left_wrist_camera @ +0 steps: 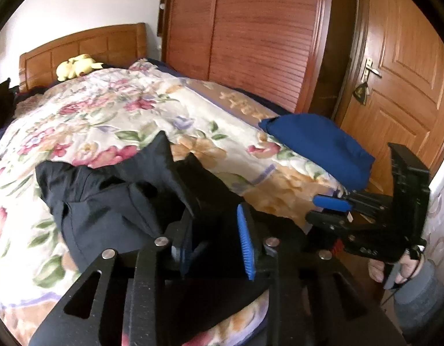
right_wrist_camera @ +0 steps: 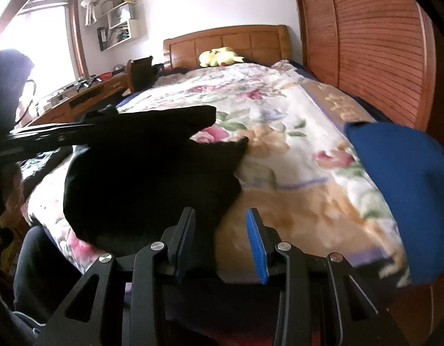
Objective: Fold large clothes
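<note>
The black garment (left_wrist_camera: pixel 112 199) lies crumpled near the floral quilt's (left_wrist_camera: pixel 112 115) foot edge. The left gripper (left_wrist_camera: pixel 216 245) and right gripper (right_wrist_camera: pixel 222 245) both gape, unclenched; open quilt stretches beyond, blue cloth (right_wrist_camera: pixel 403 184) rightward.

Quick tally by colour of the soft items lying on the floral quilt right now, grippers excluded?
Black: 1, the crumpled black garment near the foot of the bed
Blue: 1, the folded blue cloth at the quilt's edge by the wardrobe
Yellow: 1, the plush toy at the headboard
Total: 3
</note>
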